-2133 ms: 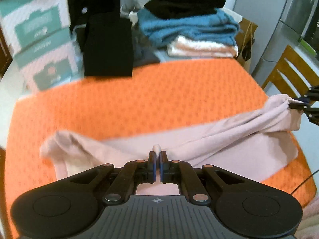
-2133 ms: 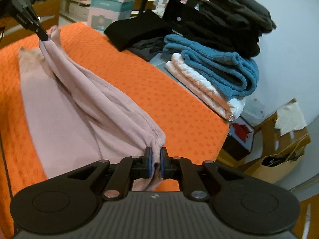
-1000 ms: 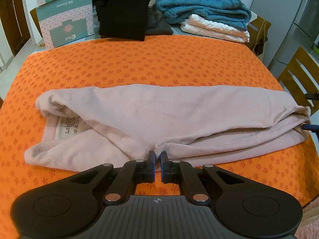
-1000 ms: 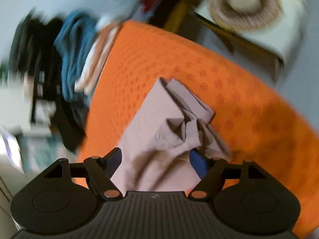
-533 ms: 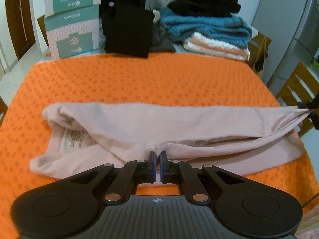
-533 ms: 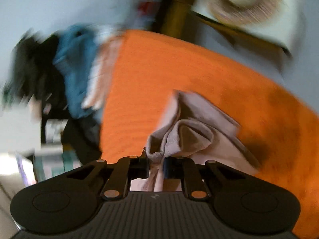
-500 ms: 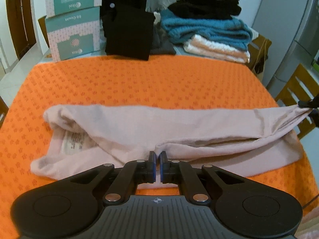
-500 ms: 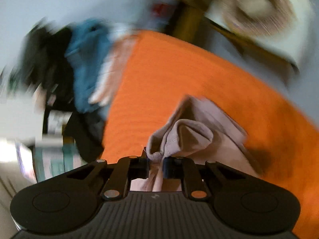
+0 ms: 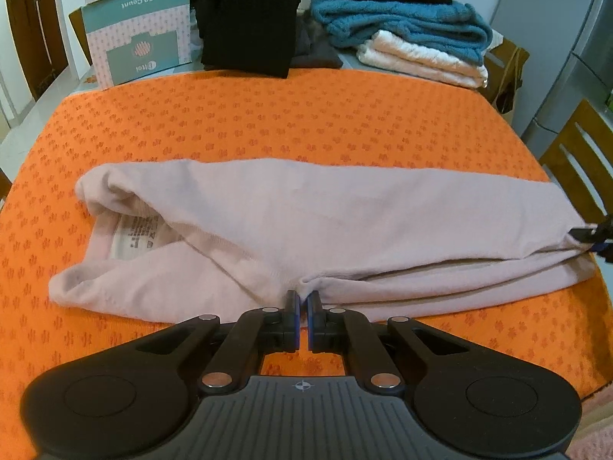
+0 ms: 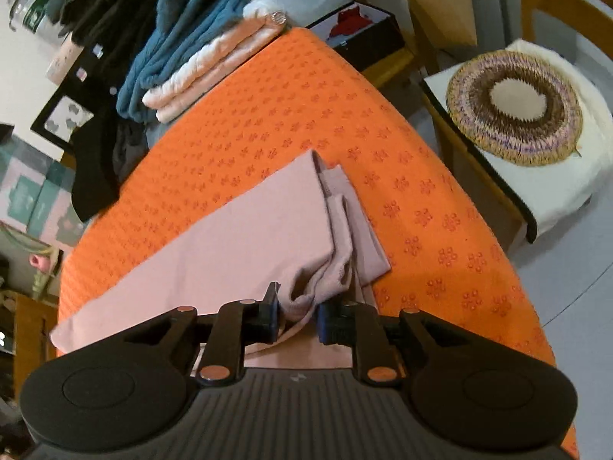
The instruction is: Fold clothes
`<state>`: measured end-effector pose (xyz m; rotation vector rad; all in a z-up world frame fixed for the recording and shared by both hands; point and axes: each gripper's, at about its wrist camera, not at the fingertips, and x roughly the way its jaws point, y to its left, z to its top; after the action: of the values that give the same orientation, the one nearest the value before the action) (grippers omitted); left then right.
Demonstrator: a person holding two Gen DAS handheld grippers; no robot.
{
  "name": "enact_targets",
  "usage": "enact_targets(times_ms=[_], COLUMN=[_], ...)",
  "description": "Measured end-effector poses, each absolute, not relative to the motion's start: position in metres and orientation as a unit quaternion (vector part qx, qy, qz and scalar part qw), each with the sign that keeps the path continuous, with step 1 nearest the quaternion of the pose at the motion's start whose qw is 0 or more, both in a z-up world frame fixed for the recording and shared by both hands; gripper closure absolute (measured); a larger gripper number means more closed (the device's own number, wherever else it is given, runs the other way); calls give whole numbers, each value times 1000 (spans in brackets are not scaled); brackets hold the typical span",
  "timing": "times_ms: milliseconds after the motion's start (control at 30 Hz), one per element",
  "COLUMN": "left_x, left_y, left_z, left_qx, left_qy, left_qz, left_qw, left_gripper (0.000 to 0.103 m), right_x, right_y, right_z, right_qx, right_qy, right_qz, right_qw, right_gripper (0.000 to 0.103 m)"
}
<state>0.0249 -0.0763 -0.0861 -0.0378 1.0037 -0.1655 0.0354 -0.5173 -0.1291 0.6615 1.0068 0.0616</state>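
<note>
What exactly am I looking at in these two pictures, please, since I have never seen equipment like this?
There is no robot here. A person holds one pair of tongs in each hand, and each pair carries a wide-angle camera looking forward along its two fingers. The black shape at the bottom of each picture is the tool itself.

One picture comes from the left tongs, the other from the right tongs. Both look at a table under an orange cloth. A pink garment lies across it, folded lengthwise. The left tongs are shut on its near edge around the middle. The right tongs are at one end, partly open, with a bunch of fabric between the fingers.

At the back sit folded clothes and teal boxes.
</note>
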Motion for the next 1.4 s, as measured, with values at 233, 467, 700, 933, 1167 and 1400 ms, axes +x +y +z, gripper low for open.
enact_targets(times_ms=[233,467,700,933,1167,1400], left_x=[21,4,-1,42,80,91], left_y=[-77,-64,-21,4,12,31], left_z=[-87,-81,-64,-55,-75,-110], left_qx=[-17,-31,-95,-131,-120,-124], left_qy=[485,486,433,390,399,430], left_qz=[-83,-54,23,56,67,103], left_qw=[870,872,896,910,907,888], left_gripper=[96,96,96,96,96,96], right_x=[31,37,39,41,52,56], right_y=[-494,-485,-475,-458,-442,-436], right_z=[-75,-92,-110,-85,-90,-115], right_qx=[135,84,50,35,18,-1], right_qy=[415,416,427,404,415,431], right_qz=[-18,22,27,57,75,77], right_qw=[900,905,903,912,907,899], right_gripper=[65,65,60,59,59,56])
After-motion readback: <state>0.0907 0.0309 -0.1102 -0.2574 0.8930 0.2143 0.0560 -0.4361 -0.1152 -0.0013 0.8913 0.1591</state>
